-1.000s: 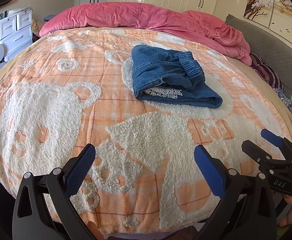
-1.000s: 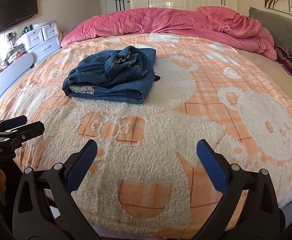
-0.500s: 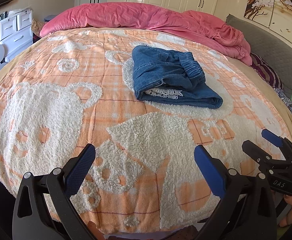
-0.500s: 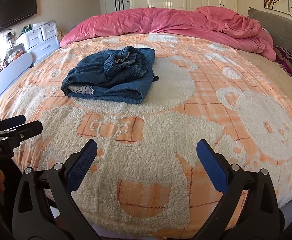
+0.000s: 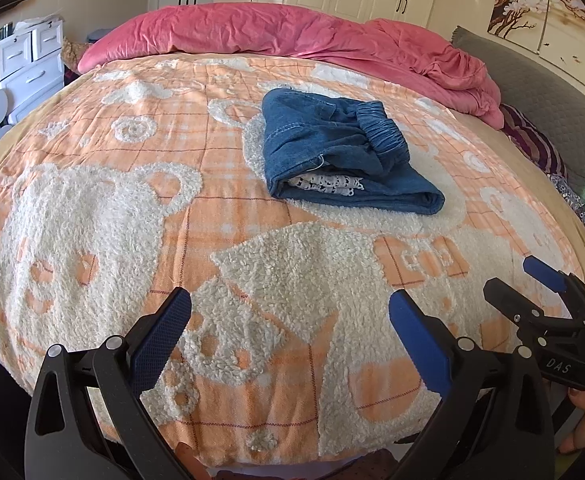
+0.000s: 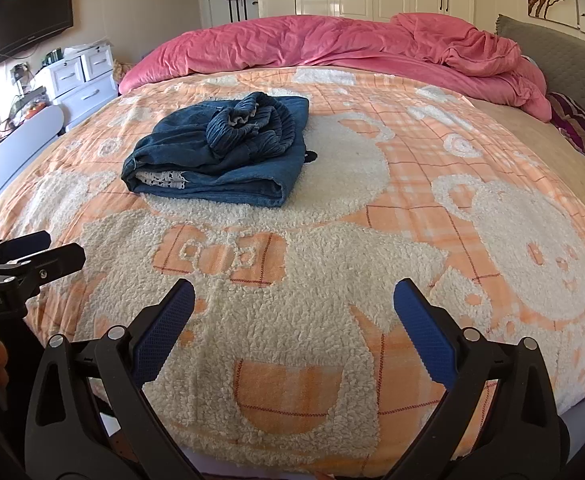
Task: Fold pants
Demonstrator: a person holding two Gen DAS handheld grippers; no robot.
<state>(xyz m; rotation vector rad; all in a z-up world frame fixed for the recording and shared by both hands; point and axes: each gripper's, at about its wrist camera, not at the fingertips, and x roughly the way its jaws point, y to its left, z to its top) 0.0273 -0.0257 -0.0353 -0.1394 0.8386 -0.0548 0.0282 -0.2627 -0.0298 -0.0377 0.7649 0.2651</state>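
Blue denim pants (image 5: 344,156) lay folded in a thick bundle mid-bed, on a fuzzy orange bear-patterned blanket (image 5: 132,208), left gripper (image 5: 290,328) and right gripper (image 6: 294,322) fingers spread wide, holding nothing, well short of the pants.

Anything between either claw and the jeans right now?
Nothing visible. The folded jeans lie alone on the orange bear blanket, and only bare blanket runs from the left claw and the right claw up to them. Both claws are open and empty, at the near edge of the bed.
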